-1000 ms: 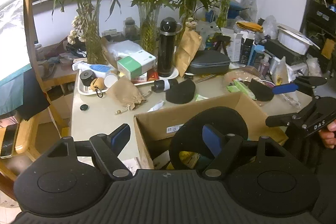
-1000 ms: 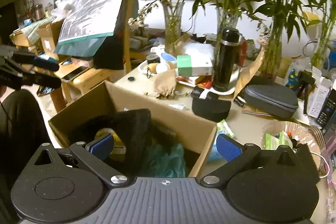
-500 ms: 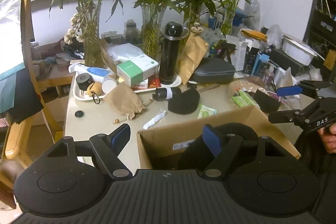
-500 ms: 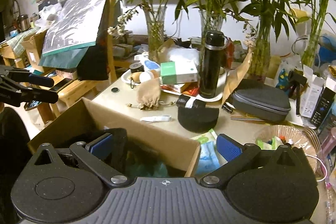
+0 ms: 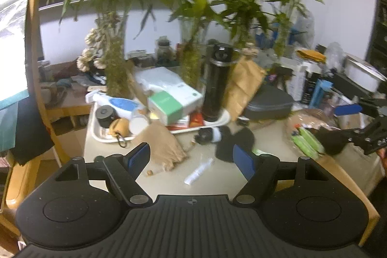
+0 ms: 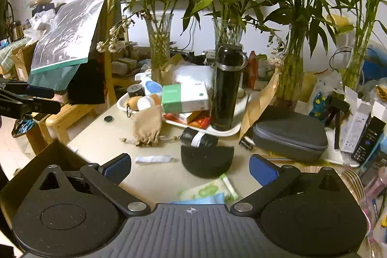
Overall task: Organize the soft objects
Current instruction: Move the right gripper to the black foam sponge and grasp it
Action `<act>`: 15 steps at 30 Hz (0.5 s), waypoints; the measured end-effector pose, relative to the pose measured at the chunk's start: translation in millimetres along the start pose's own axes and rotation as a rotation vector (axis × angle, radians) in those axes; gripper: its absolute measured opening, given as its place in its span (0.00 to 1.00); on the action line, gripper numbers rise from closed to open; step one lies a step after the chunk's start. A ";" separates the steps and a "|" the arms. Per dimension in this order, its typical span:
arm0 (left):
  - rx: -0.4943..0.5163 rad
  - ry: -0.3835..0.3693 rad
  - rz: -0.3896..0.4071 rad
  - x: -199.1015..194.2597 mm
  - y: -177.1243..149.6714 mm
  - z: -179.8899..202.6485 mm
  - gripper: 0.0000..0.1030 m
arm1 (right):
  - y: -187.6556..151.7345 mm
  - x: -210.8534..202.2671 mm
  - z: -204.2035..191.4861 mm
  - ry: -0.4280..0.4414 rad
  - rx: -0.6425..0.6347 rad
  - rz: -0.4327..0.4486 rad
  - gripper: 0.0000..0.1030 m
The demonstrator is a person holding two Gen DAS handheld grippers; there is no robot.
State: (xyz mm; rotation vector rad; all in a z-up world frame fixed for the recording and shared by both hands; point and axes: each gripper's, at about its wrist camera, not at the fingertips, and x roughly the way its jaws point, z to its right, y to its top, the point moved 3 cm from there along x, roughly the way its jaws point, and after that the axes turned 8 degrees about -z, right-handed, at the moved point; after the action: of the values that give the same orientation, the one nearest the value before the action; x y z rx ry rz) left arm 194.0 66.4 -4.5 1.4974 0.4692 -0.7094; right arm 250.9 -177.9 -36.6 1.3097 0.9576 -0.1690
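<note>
Both grippers have advanced past the cardboard box, which now shows only at the frame edges. Left gripper stands spread and empty above the surface, over a small white tube. Right gripper is likewise spread, holding nothing. Ahead lie the soft things: a tan drawstring pouch and a black half-round pad, near a tall black flask.

Left gripper jaws apart, nothing between blue pads. Just ahead on table: tan drawstring pouch, small white tube, black soft item. Further ahead, black bottle upright on white tray. Right gripper at far right, empty, jaws apart.
</note>
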 end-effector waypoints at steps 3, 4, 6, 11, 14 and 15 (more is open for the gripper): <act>-0.033 -0.008 -0.003 12.0 4.3 -10.0 0.73 | 6.4 14.9 8.1 -0.003 0.016 0.007 1.00; -0.034 -0.006 -0.001 16.9 5.3 -12.4 0.73 | 8.4 20.5 11.8 0.009 0.033 0.010 1.00; -0.016 0.012 0.010 24.8 6.5 -15.2 0.73 | 11.4 29.7 18.1 0.028 0.059 0.017 1.00; -0.024 0.042 0.014 44.9 1.6 -28.7 0.73 | 13.0 57.1 37.0 0.013 0.112 0.032 1.00; -0.018 0.066 0.013 49.9 -3.7 -34.1 0.73 | 13.4 74.2 46.5 0.009 0.153 0.006 1.00; -0.015 0.068 0.012 51.3 -5.0 -35.8 0.73 | 13.5 78.9 48.0 0.008 0.149 0.000 1.00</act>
State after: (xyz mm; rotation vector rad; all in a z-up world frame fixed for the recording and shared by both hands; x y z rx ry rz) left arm 232.6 95.2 -44.7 1.5127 0.5154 -0.6460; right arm 332.1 -184.0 -82.2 1.4480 0.9663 -0.2389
